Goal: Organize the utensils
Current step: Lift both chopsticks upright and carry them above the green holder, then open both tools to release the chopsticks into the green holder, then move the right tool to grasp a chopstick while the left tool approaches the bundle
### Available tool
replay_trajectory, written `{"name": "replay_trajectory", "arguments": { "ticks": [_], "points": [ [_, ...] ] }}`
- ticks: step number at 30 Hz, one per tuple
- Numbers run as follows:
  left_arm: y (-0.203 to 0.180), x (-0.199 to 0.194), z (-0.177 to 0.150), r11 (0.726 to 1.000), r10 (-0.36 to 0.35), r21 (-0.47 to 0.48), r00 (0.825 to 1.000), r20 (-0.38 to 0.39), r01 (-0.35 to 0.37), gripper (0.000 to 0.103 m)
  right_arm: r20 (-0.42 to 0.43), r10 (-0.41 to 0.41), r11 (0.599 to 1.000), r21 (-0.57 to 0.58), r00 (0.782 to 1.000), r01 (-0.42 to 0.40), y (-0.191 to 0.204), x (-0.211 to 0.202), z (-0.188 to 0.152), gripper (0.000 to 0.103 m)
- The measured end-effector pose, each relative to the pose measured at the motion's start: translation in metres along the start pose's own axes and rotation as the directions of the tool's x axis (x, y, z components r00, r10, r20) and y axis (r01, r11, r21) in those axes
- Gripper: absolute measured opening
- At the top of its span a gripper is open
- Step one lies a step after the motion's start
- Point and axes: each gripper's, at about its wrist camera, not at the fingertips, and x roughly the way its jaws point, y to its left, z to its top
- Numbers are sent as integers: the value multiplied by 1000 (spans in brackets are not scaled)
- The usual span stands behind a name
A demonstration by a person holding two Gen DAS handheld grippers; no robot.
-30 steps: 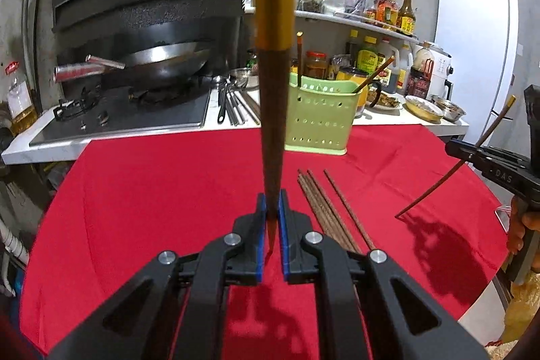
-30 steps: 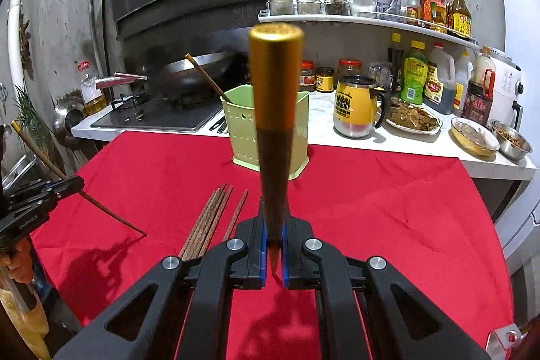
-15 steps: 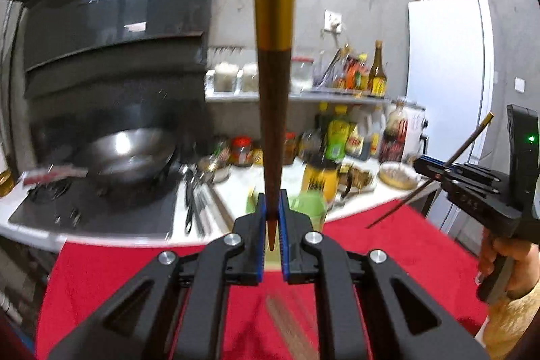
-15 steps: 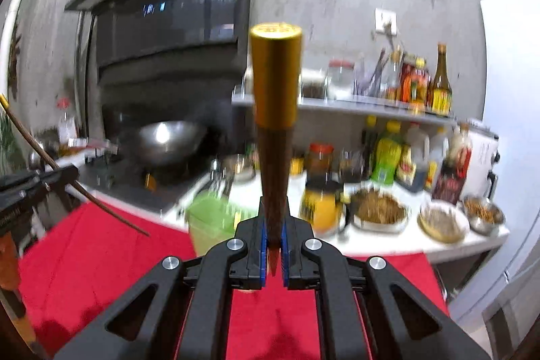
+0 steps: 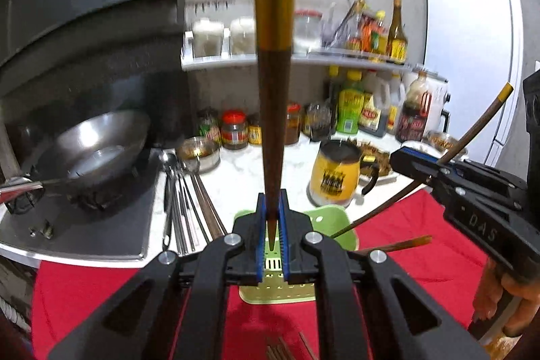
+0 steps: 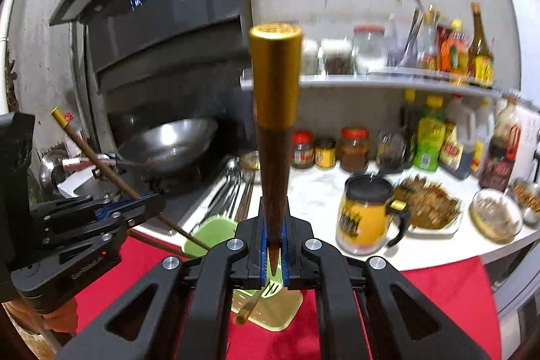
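Observation:
My left gripper (image 5: pixel 271 218) is shut on a brown chopstick with a gold end (image 5: pixel 274 83) that points away from the camera. My right gripper (image 6: pixel 274 245) is shut on a like chopstick (image 6: pixel 275 137). Both hover right over the green perforated utensil holder (image 5: pixel 324 220), which also shows in the right wrist view (image 6: pixel 209 233). Each gripper appears in the other's view: the right one (image 5: pixel 418 169) with its chopstick tip at the holder's rim, the left one (image 6: pixel 148 208) likewise. Another chopstick (image 5: pixel 401 244) leans out of the holder. Loose chopsticks (image 5: pixel 280 351) lie on the red cloth below.
A red cloth (image 5: pixel 101 299) covers the table. Behind it a white counter holds a wok (image 5: pixel 91 150) on the stove, metal spoons and chopsticks (image 5: pixel 182 191), a yellow mug (image 5: pixel 334 174), jars, bottles and food dishes. A white fridge (image 5: pixel 472 56) stands at right.
Both grippers have lifted from low over the table and moved forward over the green holder, closing in on each other. Each keeps its chopstick. The views tilted up then down toward the holder.

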Motion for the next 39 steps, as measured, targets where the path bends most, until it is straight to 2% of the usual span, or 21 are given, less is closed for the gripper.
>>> {"name": "replay_trajectory", "arguments": {
  "ticks": [4, 8, 9, 10, 11, 12, 16, 19, 23, 26, 31, 35, 39],
  "points": [
    [5, 20, -3, 1000, 8, 2, 1000, -13, -8, 6, -51, 0, 1000, 9, 999, 0, -2, 24, -10, 7],
    [8, 25, 1, 1000, 11, 5, 1000, 1, -11, 7, -64, -4, 1000, 14, 998, 5, -3, 33, -10, 10],
    [9, 23, 3, 1000, 18, 2, 1000, 5, -18, 12, -61, -2, 1000, 19, 998, 3, -5, 31, -8, 21],
    [11, 20, 6, 1000, 22, -4, 1000, 12, -22, 15, -48, -4, 1000, 23, 999, 5, -5, 26, -6, 36],
    [11, 16, 9, 1000, 23, -11, 1000, 21, -23, 24, -25, -12, 1000, 20, 1000, 13, -4, 17, -3, 41],
    [13, 7, 11, 1000, 21, -19, 999, 40, -21, 30, -8, -19, 1000, 11, 1000, 19, -4, 9, 0, 43],
    [16, -34, 13, 998, 52, -31, 993, 104, -49, 32, 60, -41, 999, -9, 997, 42, -3, -34, 8, 43],
    [20, -64, 5, 995, 90, -52, 989, 116, -85, 36, 91, -56, 998, -21, 994, 58, -1, -68, 5, 43],
    [28, -101, -27, 987, 144, -86, 984, 101, -136, 37, 98, -61, 997, -33, 993, 65, 1, -105, -22, 43],
    [30, -117, -62, 981, 174, -97, 983, 55, -168, 38, 76, -57, 998, -35, 995, 60, 4, -119, -47, 43],
    [30, -131, -122, 972, 204, -111, 979, -27, -206, 38, -13, -44, 998, -35, 999, 44, 10, -132, -108, 43],
    [31, -133, -168, 967, 200, -135, 973, -113, -215, 39, -102, -31, 999, -25, 994, 29, 15, -133, -153, 43],
    [28, -133, -207, 963, 214, -125, 959, -188, -240, 41, -178, -26, 1000, -17, 984, 23, 23, -136, -191, 43]
  ]
}}
